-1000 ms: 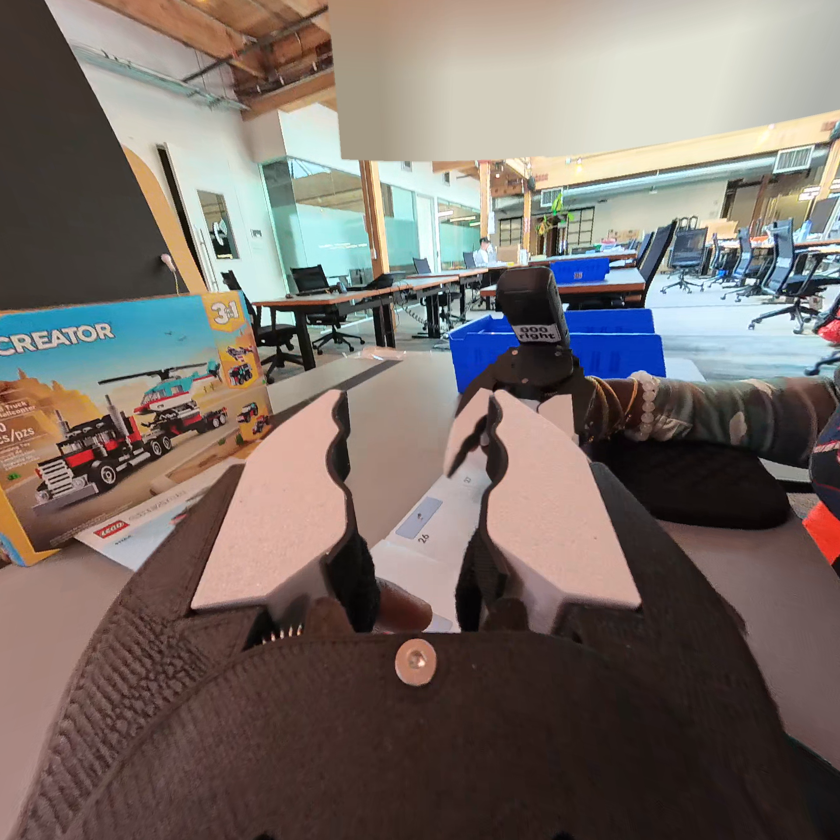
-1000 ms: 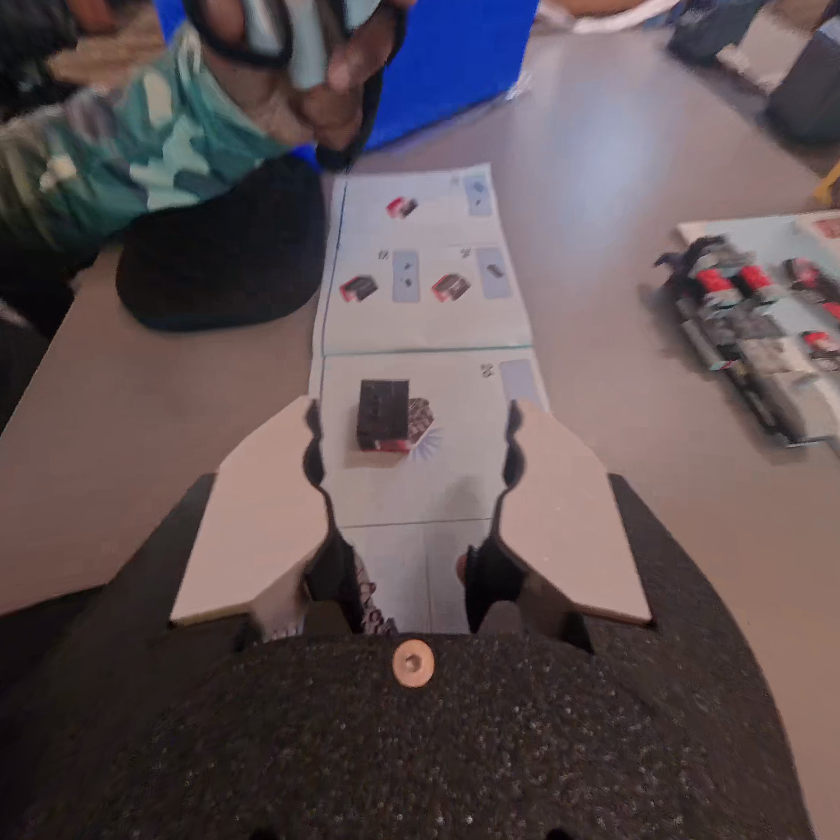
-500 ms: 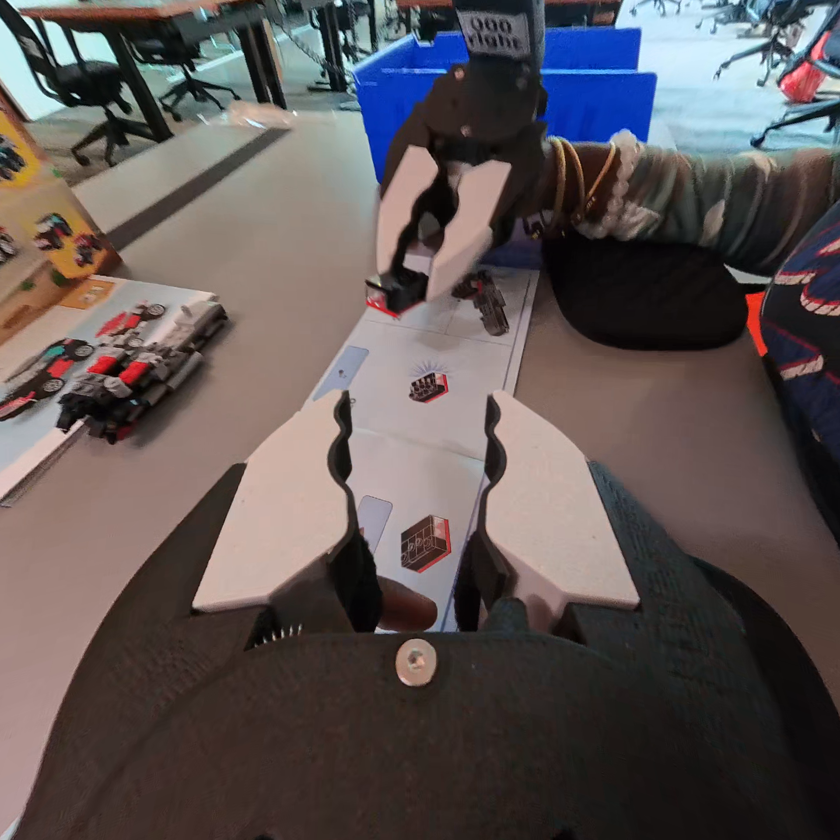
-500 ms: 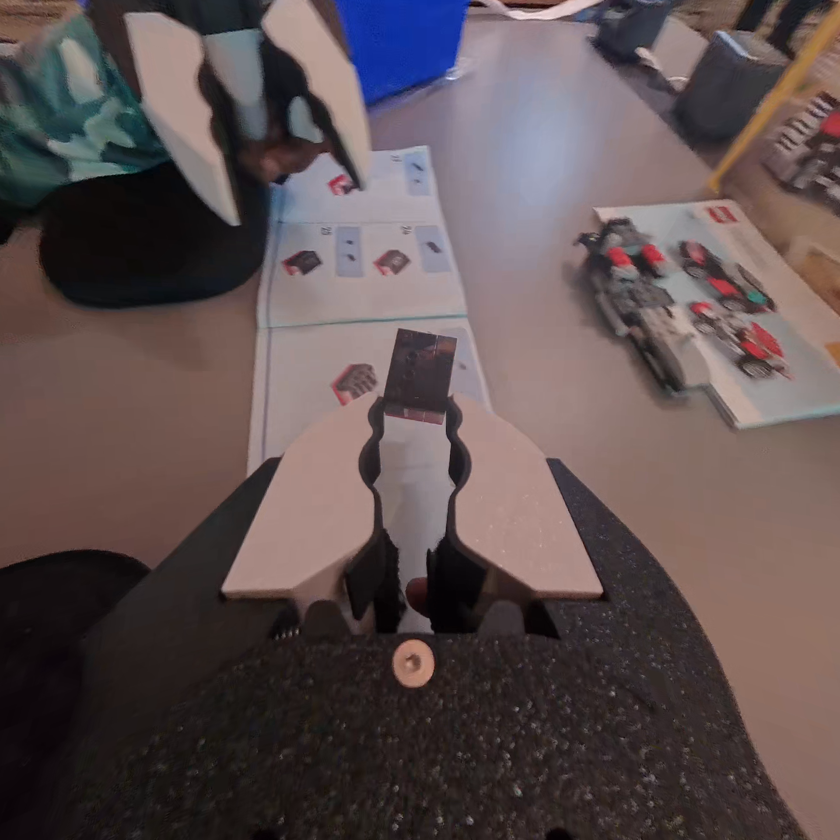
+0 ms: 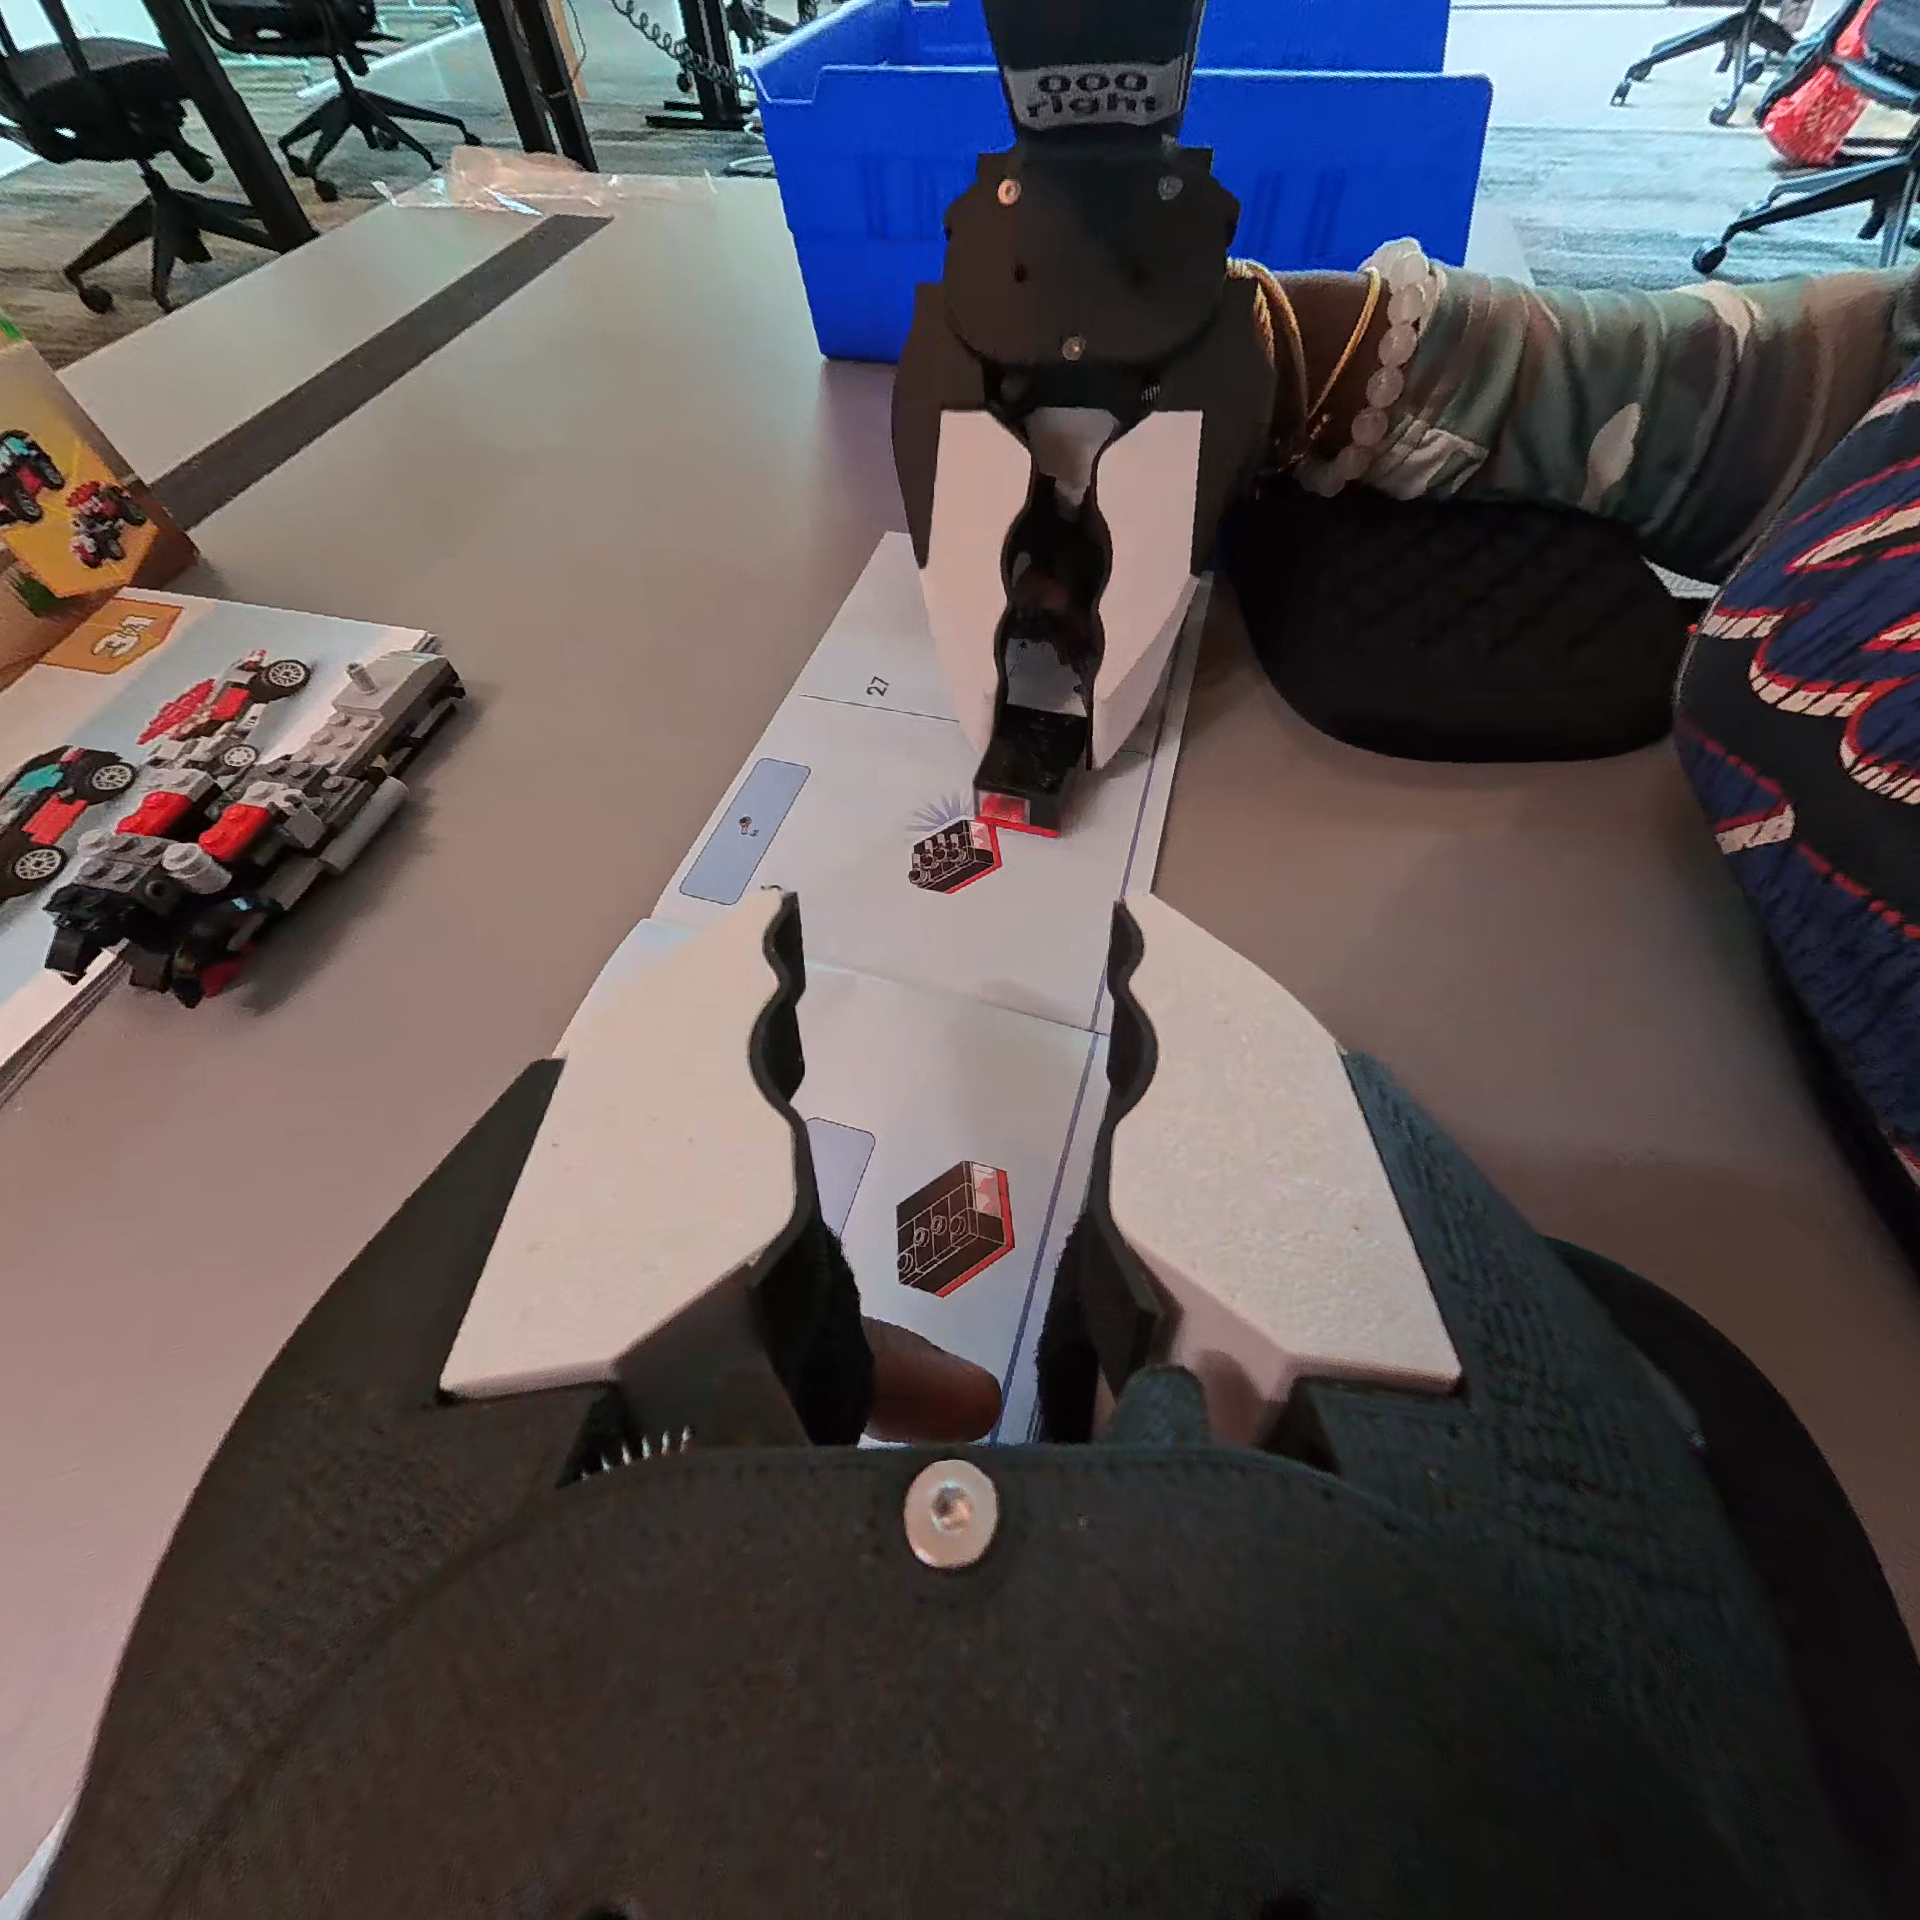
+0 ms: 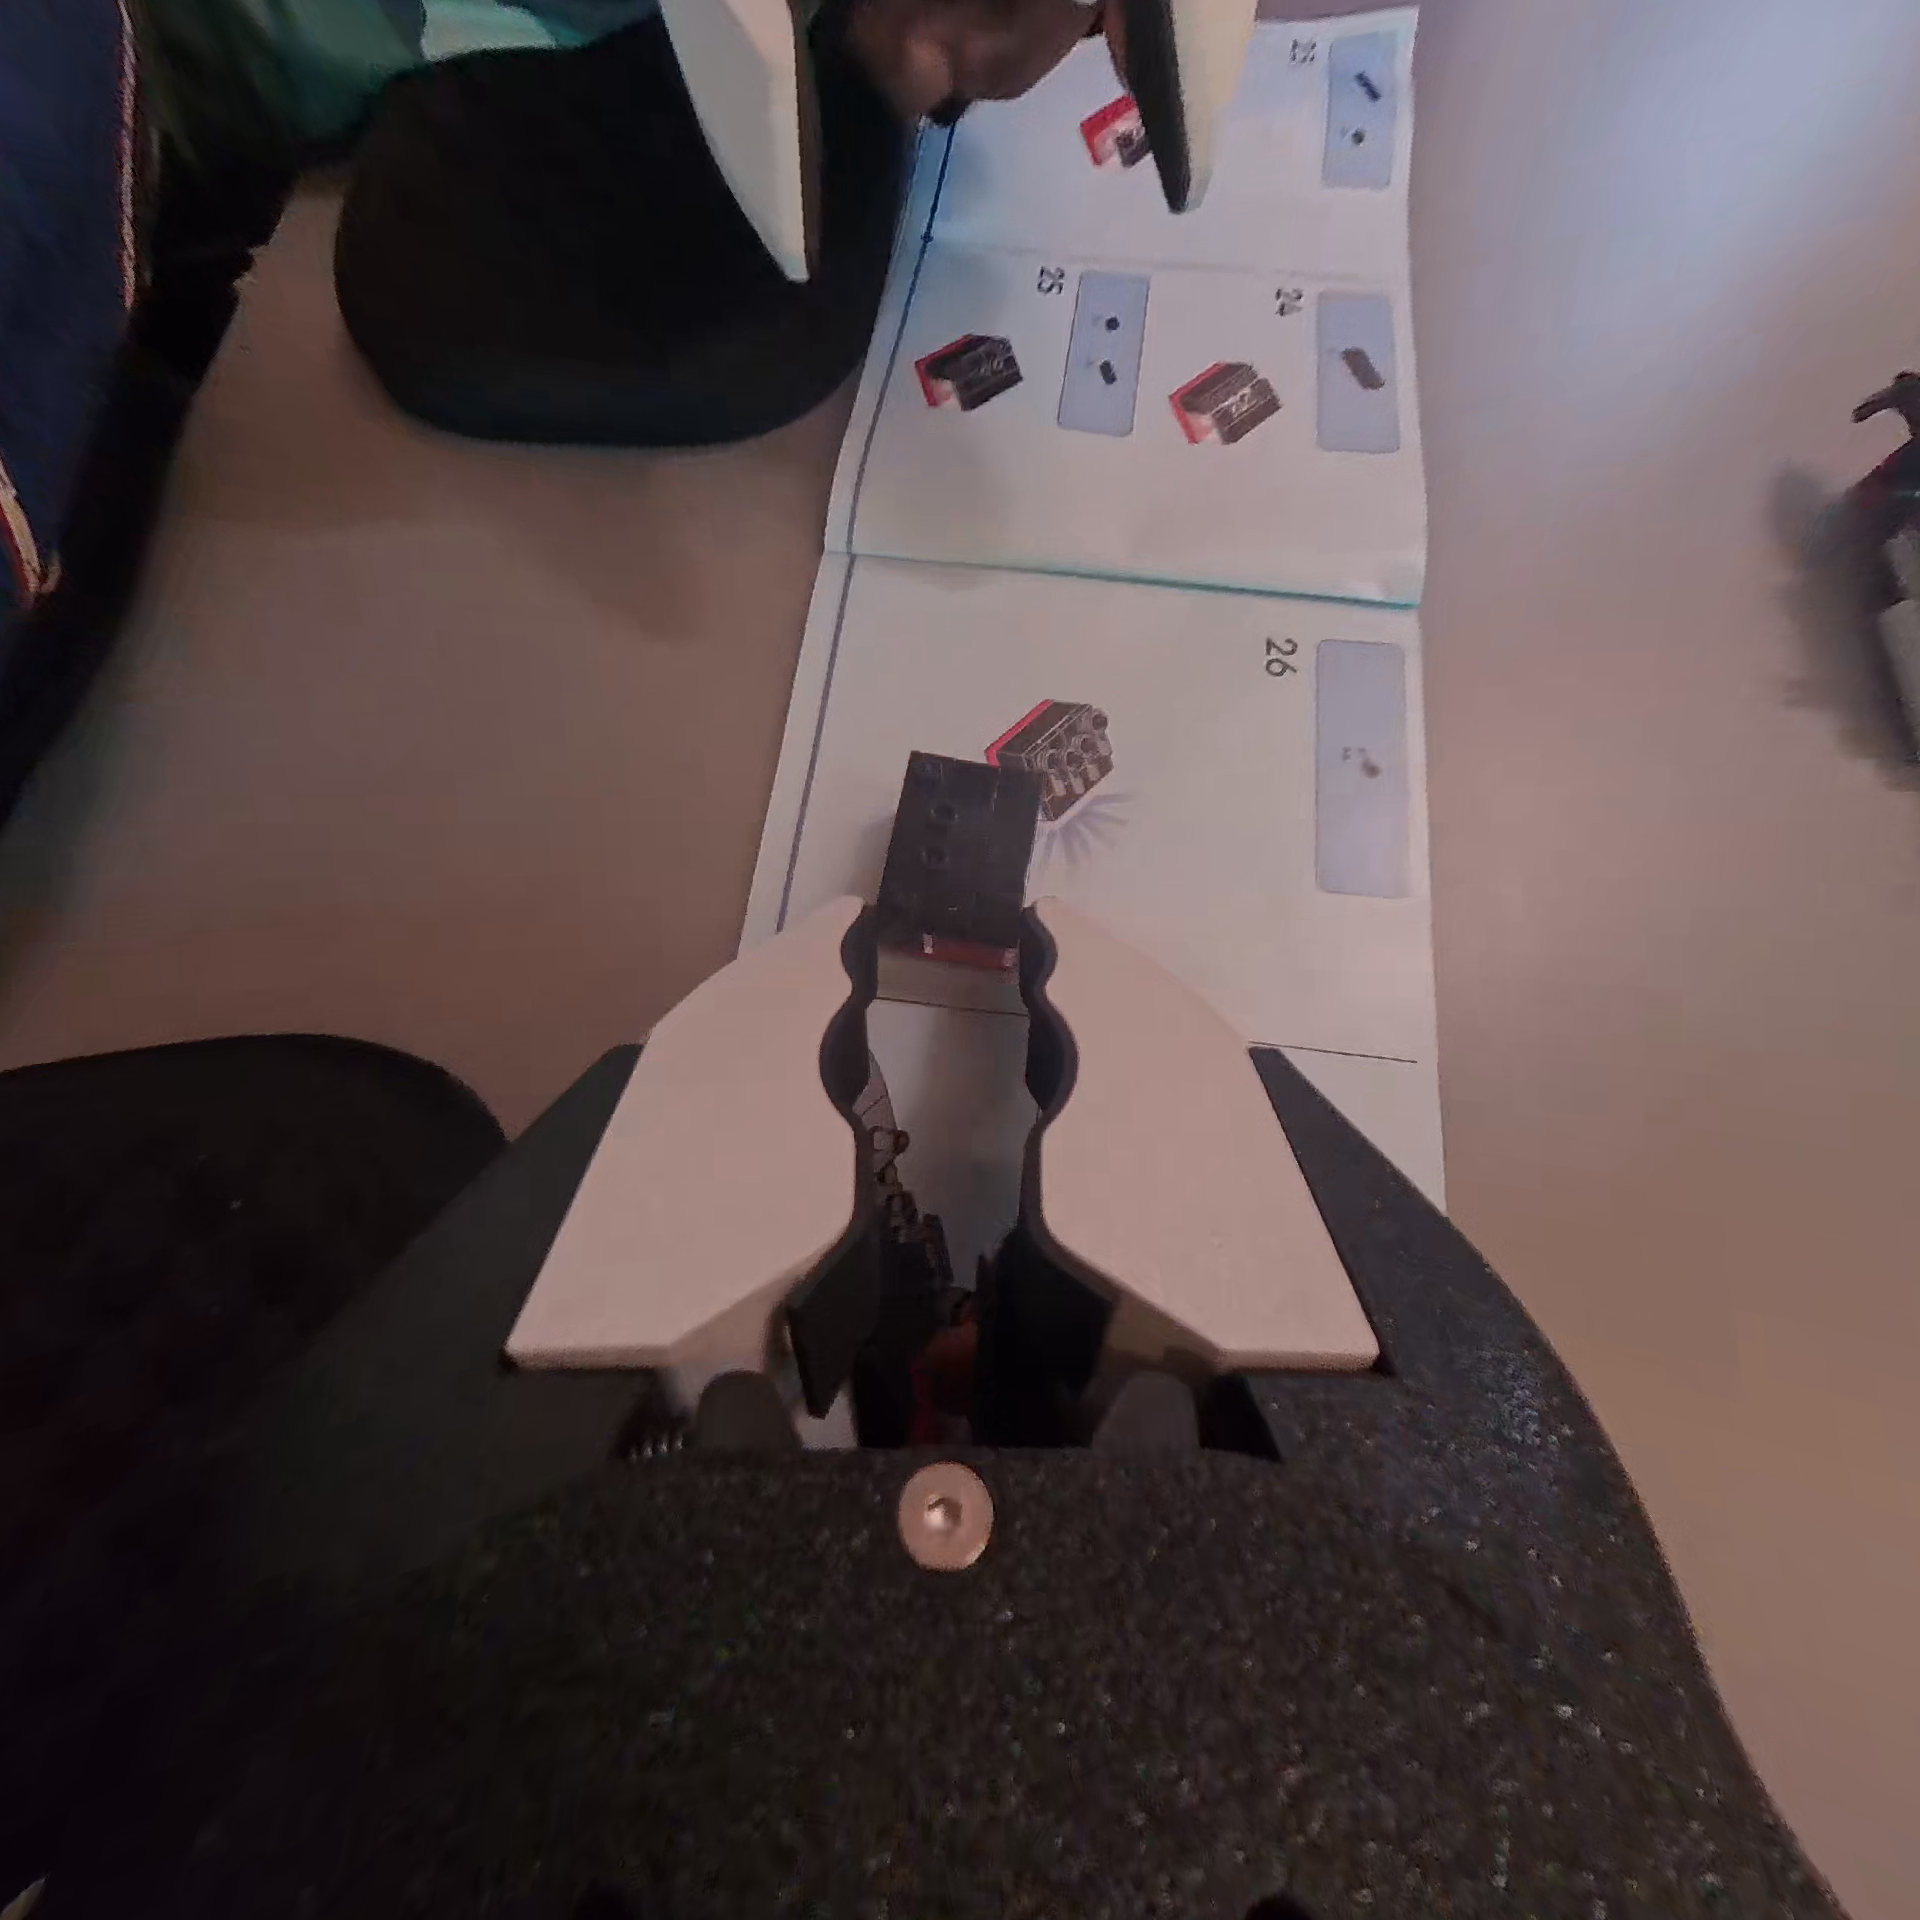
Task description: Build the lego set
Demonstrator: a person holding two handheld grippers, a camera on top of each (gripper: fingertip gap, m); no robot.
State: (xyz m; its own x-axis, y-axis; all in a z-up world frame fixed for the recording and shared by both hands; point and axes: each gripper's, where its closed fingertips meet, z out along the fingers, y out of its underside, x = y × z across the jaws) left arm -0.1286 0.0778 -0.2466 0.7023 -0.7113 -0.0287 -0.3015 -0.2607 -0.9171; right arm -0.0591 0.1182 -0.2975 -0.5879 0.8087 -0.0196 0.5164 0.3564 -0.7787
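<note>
Broadly, a smooth grey table fills both views. At twelve o'clock in the left wrist view stands a blue plastic bin, rigid and boxy. At nine o'clock a partly built truck of grey, black and red studded bricks lies on a glossy printed sheet, with a cardboard box corner behind it. A black padded rest sits at two o'clock under a camouflage sleeve. Down the middle runs the folded paper instruction booklet, pale and creased, printed with brick diagrams.

On it, at twelve o'clock of the left gripper, the right gripper points down and grasps a small black brick block with a red base, its lower end at or just above the page. From its own camera the right gripper pinches that block by the red end between white wavy-edged fingers. The left gripper is spread apart and empty, low over the booklet, with nothing between it and the block.
</note>
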